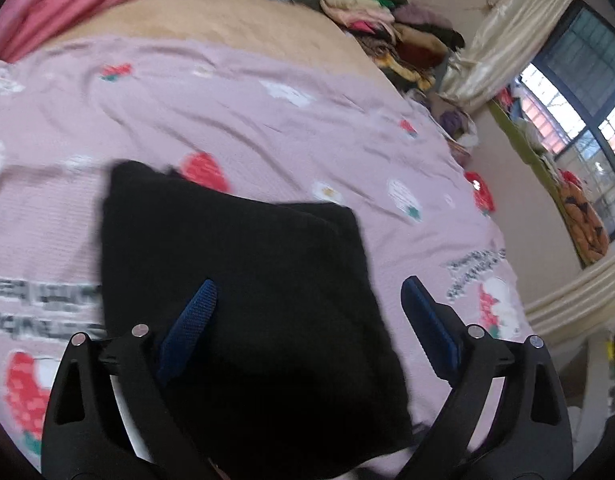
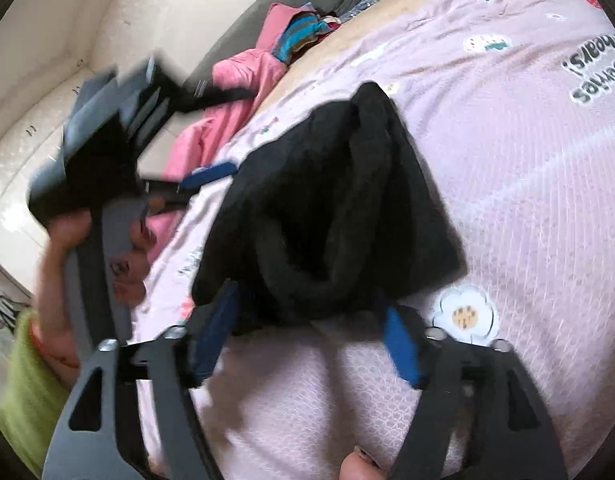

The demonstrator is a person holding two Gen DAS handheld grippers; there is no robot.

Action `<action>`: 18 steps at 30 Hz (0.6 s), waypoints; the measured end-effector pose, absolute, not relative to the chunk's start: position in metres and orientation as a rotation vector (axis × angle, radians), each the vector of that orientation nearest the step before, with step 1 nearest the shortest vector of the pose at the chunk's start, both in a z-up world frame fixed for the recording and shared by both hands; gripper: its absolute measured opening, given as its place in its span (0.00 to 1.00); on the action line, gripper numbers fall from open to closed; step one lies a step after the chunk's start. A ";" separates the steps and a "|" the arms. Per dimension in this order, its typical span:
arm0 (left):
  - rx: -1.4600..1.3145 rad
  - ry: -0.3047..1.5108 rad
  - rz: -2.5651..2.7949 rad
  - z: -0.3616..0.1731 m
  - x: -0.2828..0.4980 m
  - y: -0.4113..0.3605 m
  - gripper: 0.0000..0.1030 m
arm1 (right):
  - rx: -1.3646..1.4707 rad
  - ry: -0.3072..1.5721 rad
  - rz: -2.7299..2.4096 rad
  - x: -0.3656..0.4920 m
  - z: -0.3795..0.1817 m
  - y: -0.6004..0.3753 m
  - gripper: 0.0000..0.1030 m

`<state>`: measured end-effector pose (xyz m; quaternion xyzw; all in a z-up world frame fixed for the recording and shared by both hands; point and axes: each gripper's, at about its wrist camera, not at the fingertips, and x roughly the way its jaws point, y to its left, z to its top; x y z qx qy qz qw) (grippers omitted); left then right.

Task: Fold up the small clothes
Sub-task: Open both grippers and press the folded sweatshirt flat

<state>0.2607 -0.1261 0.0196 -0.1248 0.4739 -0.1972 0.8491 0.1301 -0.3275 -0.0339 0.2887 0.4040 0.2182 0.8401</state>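
Note:
A folded black garment (image 1: 243, 292) lies on a pink blanket (image 1: 267, 128) printed with strawberries. My left gripper (image 1: 307, 292) is open above it, its left blue finger (image 1: 191, 328) over the cloth and its right finger over the blanket beside it; nothing is held. In the right wrist view the same black garment (image 2: 331, 216) lies bunched just ahead of my right gripper (image 2: 307, 324), which is open with its blue fingers (image 2: 215, 332) either side of the near edge. The left gripper (image 2: 107, 152), blurred, shows at the left beyond the garment.
A pink jacket (image 2: 235, 92) and striped clothes (image 2: 303, 36) lie at the blanket's far edge. A stack of folded clothes (image 1: 387, 28) sits at the far right of the bed. A curtain (image 1: 503, 32) and window (image 1: 579, 92) are to the right.

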 end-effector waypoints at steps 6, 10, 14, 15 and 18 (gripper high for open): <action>-0.240 0.959 -0.292 0.011 0.239 -0.075 0.84 | 0.597 0.920 0.518 0.183 -0.016 -0.330 0.79; -0.212 0.967 -0.272 0.001 0.225 -0.063 0.84 | 0.595 1.029 0.524 0.229 -0.026 -0.328 0.79; -0.172 0.986 -0.266 -0.008 0.219 -0.061 0.84 | 0.531 1.063 0.521 0.256 -0.023 -0.320 0.64; -0.169 0.993 -0.267 -0.012 0.218 -0.060 0.84 | 0.498 1.063 0.523 0.261 -0.019 -0.316 0.61; -0.169 1.008 -0.267 -0.019 0.218 -0.062 0.84 | 0.384 1.058 0.499 0.268 -0.013 -0.305 0.21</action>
